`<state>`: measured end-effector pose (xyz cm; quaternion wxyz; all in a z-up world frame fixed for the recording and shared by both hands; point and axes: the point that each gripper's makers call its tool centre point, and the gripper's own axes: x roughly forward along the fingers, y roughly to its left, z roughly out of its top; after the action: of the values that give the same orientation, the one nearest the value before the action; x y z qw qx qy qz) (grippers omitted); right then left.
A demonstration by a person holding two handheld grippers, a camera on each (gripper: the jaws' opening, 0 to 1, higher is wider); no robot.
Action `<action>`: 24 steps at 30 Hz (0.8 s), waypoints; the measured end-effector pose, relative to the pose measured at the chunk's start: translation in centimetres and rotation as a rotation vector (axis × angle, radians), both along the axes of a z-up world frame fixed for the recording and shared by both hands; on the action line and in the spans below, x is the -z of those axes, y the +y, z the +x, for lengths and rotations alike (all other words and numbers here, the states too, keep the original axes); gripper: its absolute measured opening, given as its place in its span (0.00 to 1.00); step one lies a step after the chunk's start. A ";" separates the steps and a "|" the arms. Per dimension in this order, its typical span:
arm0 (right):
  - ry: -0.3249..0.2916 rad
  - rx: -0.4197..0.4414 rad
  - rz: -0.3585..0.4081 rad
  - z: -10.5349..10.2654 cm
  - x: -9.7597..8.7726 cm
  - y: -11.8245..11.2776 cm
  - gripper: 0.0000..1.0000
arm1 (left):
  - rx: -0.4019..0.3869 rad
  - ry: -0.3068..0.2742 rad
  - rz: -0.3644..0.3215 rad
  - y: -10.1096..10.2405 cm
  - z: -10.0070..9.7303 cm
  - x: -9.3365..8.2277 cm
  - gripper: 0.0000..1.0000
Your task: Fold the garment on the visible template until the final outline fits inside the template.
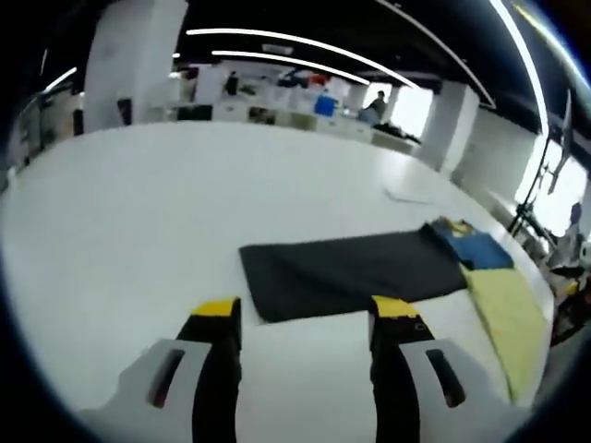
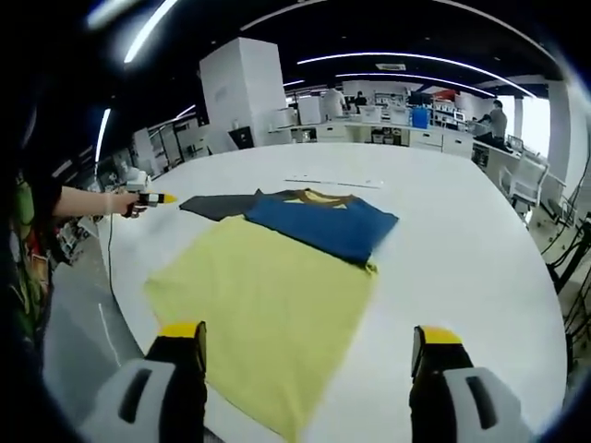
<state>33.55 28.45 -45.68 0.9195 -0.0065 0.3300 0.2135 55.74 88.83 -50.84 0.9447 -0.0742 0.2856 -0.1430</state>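
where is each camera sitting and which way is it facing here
Left gripper view: rides the left gripper, open, looking across the white table at the grey sleeve end of the garment.
Right gripper view: rides the right gripper, open, over the yellow body, facing the person's forearm.
Shared: the blue sleeve, table.

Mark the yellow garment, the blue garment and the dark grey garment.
yellow garment [image 2: 263,309], right gripper view, middle of its flat body.
blue garment [image 2: 323,221], right gripper view, centre of the folded panel.
dark grey garment [image 1: 351,270], left gripper view, middle of the spread cloth.
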 end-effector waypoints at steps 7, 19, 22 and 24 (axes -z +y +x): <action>0.007 0.020 -0.008 -0.9 -0.1 -0.2 0.92 | -0.086 0.054 0.005 1.1 0.4 2.2 0.41; 0.007 0.046 -0.026 -1.5 -0.6 -1.0 0.90 | -0.171 0.070 -0.058 1.6 1.3 2.9 0.19; 0.008 0.041 -0.029 -1.5 -0.6 -0.8 0.90 | -0.188 0.075 -0.052 1.9 1.1 3.2 0.12; 0.007 0.038 -0.028 -1.4 -0.6 -0.8 0.90 | -0.207 0.087 -0.067 2.2 1.5 3.4 0.07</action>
<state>32.13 27.69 -45.08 0.9221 -0.0123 0.3362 0.1912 57.20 91.02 -54.27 0.9381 -0.1408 0.3123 -0.0508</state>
